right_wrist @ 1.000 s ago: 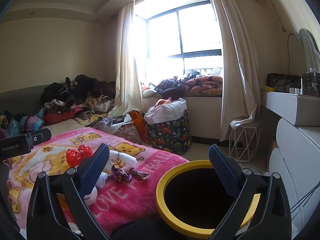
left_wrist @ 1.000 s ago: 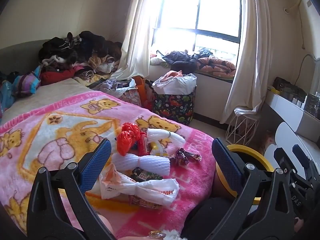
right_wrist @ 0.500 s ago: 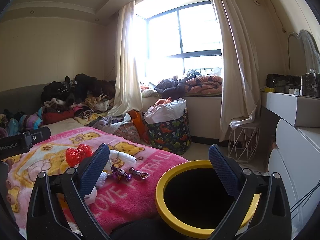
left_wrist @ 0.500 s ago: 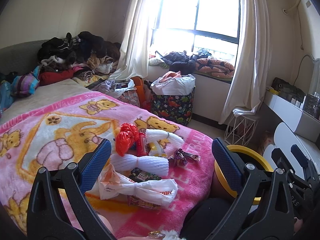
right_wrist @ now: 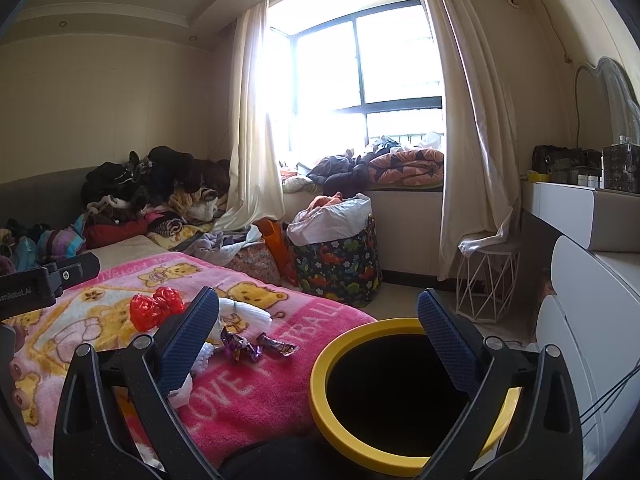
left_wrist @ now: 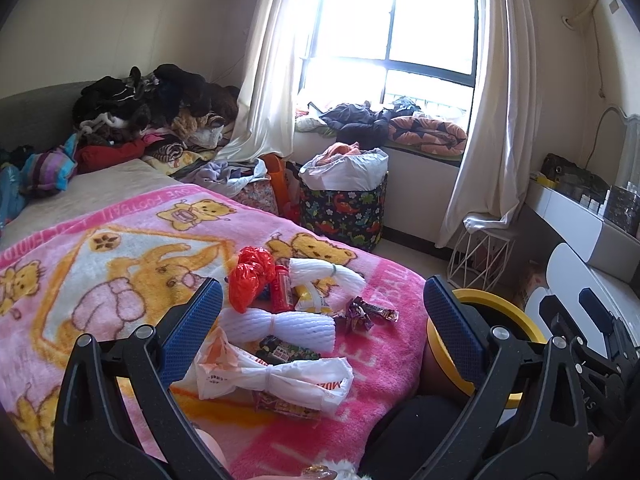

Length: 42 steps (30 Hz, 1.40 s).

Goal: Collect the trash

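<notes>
Left gripper [left_wrist: 322, 320]: jaws spread wide, holding nothing, hovering above the trash on the pink blanket [left_wrist: 120, 248] on the bed. Between its fingers, left to right: red plastic bag [left_wrist: 250, 278], white foam net [left_wrist: 280, 326], knotted white plastic bag [left_wrist: 276, 376] nearest, purple candy wrappers [left_wrist: 366, 314]. Right of these, off the bed edge, the yellow-rimmed bin [right_wrist: 360, 408]. Right gripper [right_wrist: 316, 338]: jaws wide apart, empty, above the bin's mouth; wrappers just beside its left finger.
</notes>
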Available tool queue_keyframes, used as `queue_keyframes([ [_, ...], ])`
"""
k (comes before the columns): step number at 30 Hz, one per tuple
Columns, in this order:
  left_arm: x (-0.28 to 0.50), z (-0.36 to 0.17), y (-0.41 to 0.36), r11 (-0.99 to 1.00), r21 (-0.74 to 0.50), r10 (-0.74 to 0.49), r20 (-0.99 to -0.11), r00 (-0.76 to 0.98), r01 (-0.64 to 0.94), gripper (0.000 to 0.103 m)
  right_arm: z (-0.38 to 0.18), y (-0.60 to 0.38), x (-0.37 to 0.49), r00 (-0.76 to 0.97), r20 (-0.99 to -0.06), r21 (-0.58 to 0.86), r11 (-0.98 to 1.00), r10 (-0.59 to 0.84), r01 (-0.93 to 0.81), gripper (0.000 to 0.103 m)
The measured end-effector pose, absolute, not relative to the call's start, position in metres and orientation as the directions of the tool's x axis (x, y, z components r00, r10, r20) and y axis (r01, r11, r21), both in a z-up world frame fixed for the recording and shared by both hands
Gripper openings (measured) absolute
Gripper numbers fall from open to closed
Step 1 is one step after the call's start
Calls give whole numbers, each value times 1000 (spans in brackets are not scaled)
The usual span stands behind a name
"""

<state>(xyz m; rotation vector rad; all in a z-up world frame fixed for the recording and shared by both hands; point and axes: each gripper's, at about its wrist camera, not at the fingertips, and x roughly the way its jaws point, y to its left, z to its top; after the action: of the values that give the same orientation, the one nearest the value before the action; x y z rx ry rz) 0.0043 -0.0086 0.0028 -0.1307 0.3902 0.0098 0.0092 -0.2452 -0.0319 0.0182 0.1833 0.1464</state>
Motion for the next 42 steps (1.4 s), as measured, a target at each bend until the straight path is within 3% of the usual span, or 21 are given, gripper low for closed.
queue_keyframes([
  [22, -3, 11, -7, 989, -141, -18, -384, 923, -40, 93, -44, -251, 12, 969, -202, 45, 989, 145, -139, 97],
  [42, 9, 7, 71, 929, -246, 155, -422, 893, -277, 92, -54, -165, 44, 795, -407, 7, 872, 450, -490, 97],
])
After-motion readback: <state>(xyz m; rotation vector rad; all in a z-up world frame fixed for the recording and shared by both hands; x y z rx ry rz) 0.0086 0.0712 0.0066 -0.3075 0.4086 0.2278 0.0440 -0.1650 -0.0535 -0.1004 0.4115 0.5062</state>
